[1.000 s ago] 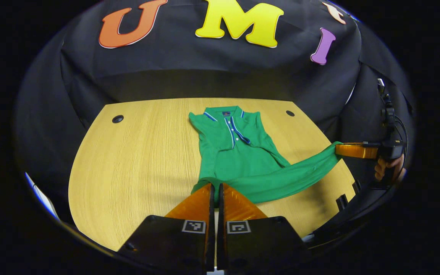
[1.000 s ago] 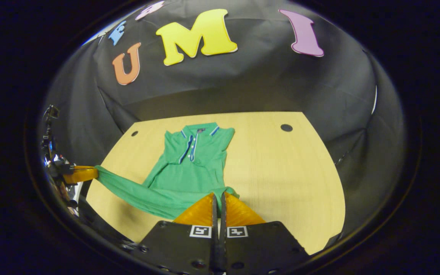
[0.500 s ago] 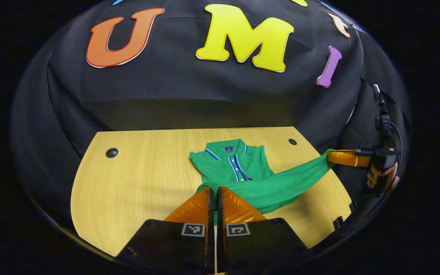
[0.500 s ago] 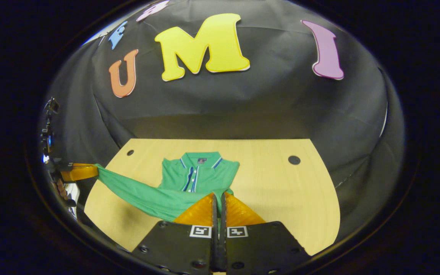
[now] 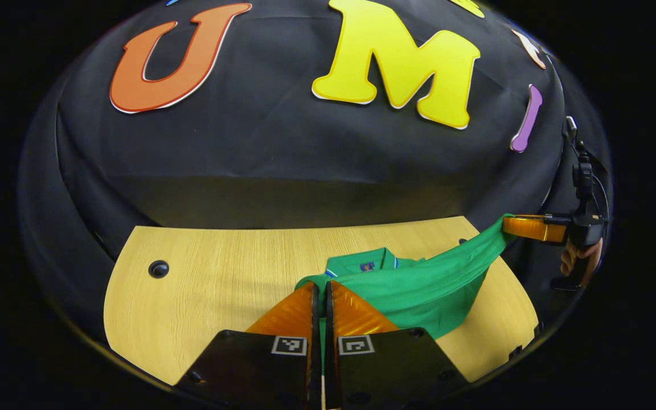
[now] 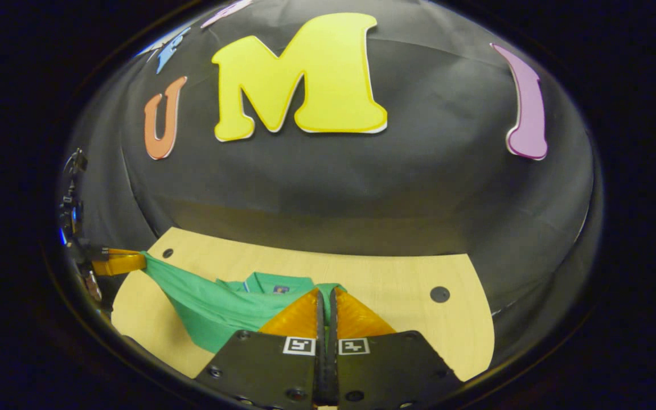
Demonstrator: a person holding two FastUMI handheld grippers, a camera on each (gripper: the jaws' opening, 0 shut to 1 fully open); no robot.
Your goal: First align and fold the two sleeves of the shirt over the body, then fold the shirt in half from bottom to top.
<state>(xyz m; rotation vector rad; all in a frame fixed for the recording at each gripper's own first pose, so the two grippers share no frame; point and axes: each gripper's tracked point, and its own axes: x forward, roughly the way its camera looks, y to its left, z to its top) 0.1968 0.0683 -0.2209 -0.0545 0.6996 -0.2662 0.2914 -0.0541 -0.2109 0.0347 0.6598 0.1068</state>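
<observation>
The green polo shirt (image 5: pixel 419 287) lies on the wooden table (image 5: pixel 220 279), its bottom hem raised and stretched between both grippers. My left gripper (image 5: pixel 321 286) is shut on one hem corner. The right gripper (image 5: pixel 511 226) grips the other corner at the far right, with a hand (image 5: pixel 579 259) behind it. In the right gripper view, my right gripper (image 6: pixel 326 292) is shut on the hem of the shirt (image 6: pixel 214 307), and the left gripper (image 6: pixel 137 261) holds the far corner. The collar (image 5: pixel 362 265) (image 6: pixel 274 283) peeks out just beyond the raised hem. The rest of the body is hidden beneath.
The table has round holes near its back corners (image 5: pixel 158 269) (image 6: pixel 439 294). The black cloth wall rises close behind the table's far edge. Bare wood lies to the left of the shirt in the left gripper view.
Both grippers have carried the raised hem forward toward the collar. The hanging fabric now covers most of the body, and the wall looms closer.
</observation>
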